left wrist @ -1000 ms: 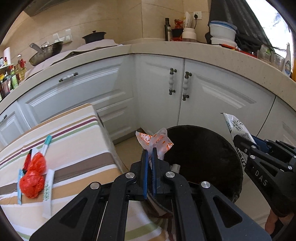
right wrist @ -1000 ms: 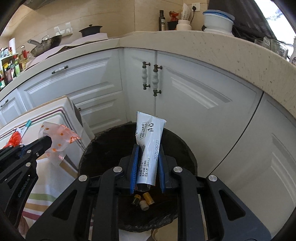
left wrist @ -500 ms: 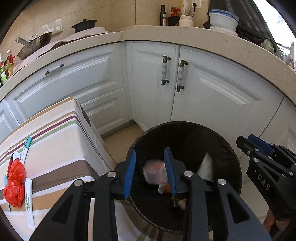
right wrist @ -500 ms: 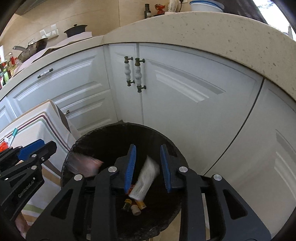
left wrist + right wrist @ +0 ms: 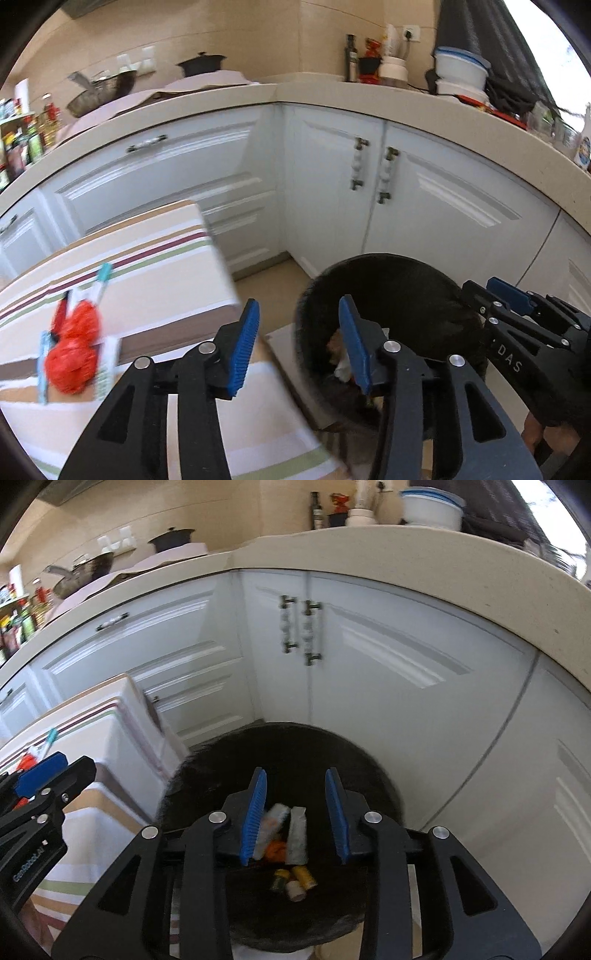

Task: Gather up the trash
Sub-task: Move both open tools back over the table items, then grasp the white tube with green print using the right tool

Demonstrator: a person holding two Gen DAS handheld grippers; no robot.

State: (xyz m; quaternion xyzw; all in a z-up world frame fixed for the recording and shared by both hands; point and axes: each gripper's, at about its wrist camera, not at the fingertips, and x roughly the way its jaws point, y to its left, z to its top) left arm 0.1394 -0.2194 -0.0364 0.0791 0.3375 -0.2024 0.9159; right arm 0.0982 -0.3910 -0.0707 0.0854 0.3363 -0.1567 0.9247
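A black-lined trash bin (image 5: 406, 295) stands on the floor by the white cabinets; it also shows in the right wrist view (image 5: 288, 749). Inside lie a white tube (image 5: 297, 834), a clear orange-spotted wrapper (image 5: 271, 827) and small bottles (image 5: 293, 880). My left gripper (image 5: 299, 347) is open and empty, between the table edge and the bin rim. My right gripper (image 5: 295, 818) is open and empty over the bin. On the striped table (image 5: 129, 280) lie a red net bag (image 5: 74, 350), a teal pen (image 5: 101, 277) and white packets (image 5: 107, 369).
White corner cabinets (image 5: 369, 177) stand behind the bin under a beige counter (image 5: 406, 550) with pots, bottles and bowls. The right gripper's body (image 5: 535, 332) shows at the right of the left wrist view. The tiled floor (image 5: 269, 291) shows between table and bin.
Both grippers opened and dropped their trash: the wrapper and the tube fell into the bin. The left gripper has since swung left toward the table.
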